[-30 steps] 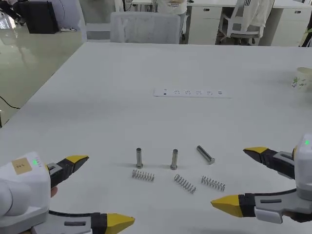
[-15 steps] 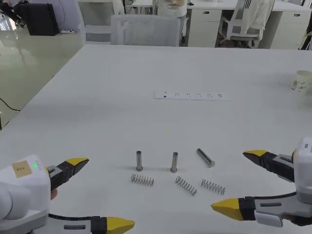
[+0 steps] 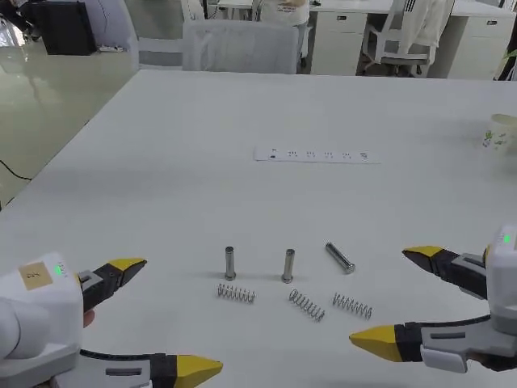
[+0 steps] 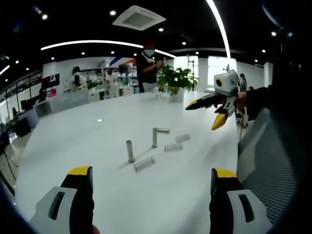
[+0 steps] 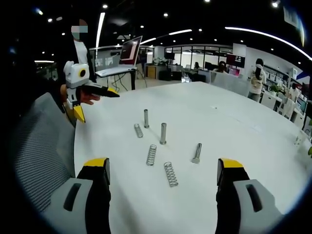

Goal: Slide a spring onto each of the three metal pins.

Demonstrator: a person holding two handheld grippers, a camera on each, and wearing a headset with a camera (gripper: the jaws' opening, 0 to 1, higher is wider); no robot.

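While no spring is on a pin yet, both grippers wait at the near edge of the table (image 3: 242,162), each with its jaws spread wide and nothing between them. The left gripper (image 3: 184,315) sits low on the left and the right gripper (image 3: 377,296) low on the right, with the parts between them. This looks like a ready stance from which either one can reach in.

The left pin (image 3: 230,263) and the middle pin (image 3: 288,265) stand upright side by side, probably so that a spring can drop over each from above. The third pin (image 3: 340,257) lies on its side a little to the right and would likely need standing up or holding first. The left spring (image 3: 236,293), middle spring (image 3: 306,305) and right spring (image 3: 352,305) lie flat just in front of the pins, one near each.

A cup (image 3: 502,129) stands at the far right edge, well apart from the parts; I cannot tell what is in it. A power strip (image 3: 317,154) lies farther back.
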